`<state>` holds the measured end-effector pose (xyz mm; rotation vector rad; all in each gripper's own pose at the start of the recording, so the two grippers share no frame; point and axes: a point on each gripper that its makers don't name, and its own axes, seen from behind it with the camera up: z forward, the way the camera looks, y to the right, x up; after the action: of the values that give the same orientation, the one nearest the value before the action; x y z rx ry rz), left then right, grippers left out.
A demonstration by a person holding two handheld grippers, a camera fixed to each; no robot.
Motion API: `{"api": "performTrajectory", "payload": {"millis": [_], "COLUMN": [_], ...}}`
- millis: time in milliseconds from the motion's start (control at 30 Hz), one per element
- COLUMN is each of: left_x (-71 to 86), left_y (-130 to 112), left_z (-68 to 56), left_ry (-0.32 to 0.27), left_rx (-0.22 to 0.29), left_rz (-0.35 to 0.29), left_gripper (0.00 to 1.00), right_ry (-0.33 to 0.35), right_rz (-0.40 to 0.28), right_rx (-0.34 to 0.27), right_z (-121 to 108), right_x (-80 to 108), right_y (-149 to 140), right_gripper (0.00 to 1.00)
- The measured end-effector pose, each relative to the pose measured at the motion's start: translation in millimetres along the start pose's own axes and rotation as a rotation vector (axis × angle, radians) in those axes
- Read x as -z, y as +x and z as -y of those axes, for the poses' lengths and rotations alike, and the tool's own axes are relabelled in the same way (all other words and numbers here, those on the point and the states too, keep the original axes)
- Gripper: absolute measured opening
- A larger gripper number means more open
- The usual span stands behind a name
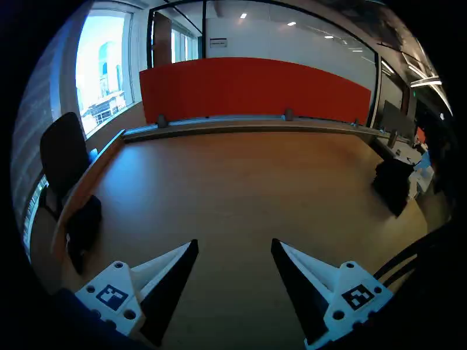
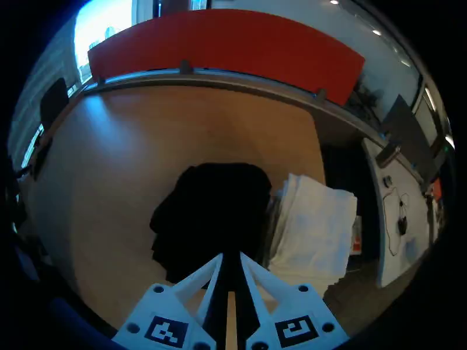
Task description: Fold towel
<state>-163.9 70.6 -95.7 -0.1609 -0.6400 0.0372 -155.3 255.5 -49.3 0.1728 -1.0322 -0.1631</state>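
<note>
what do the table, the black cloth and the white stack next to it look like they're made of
Table: wood or wood-look laminate, with an even warm brown top and a soft sheen from the light.
Black cloth: soft matte fabric with a rumpled, uneven outline; too dark to see the weave.
White stack: folded fabric, probably towels, with layered edges showing along its side.

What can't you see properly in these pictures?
- Right gripper view: the black towel is too dark to show folds, or whether the right gripper pinches it.
- Left gripper view: the dark heap near the edge is too small and dark to name.
</note>
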Motion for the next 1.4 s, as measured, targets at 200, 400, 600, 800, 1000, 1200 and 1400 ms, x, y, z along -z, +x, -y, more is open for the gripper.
{"api": "performTrajectory", "payload": {"millis": [200,400,600,800,1000,1200,1400], "left_x": [1.3,2.2,3.1,4.7,6.7,7.2,7.0], "left_y": [2,2,1,0,-1,-1,0], "left_z": [0.4,1.7,1.6,2.0,3.4,4.9,4.7], "left_ry": [0.002,0.006,0.01,0.015,0.022,0.027,0.027], "left_rx": [-0.012,-0.017,-0.022,-0.029,-0.028,-0.025,-0.022], "left_rz": [0.001,0.003,0.007,0.007,0.009,0.009,0.004], "left_gripper": [0.93,0.93,0.93,0.93,0.93,0.93,0.93], "right_ry": [-0.013,-0.024,-0.042,-0.064,-0.078,-0.096,-0.109], "right_rz": [0.039,0.073,0.095,0.106,0.111,0.111,0.091], "right_rx": [-0.064,-0.103,-0.113,-0.128,-0.146,-0.147,-0.157], "right_z": [-12,-21,-27,-33,-36,-37,-36], "right_x": [-10.7,-20.0,-28.7,-36.9,-43.7,-46.3,-45.2], "right_y": [-22,-37,-43,-47,-52,-55,-55], "right_gripper": [0.05,0.05,0.05,0.05,0.05,0.07,0.12]}}
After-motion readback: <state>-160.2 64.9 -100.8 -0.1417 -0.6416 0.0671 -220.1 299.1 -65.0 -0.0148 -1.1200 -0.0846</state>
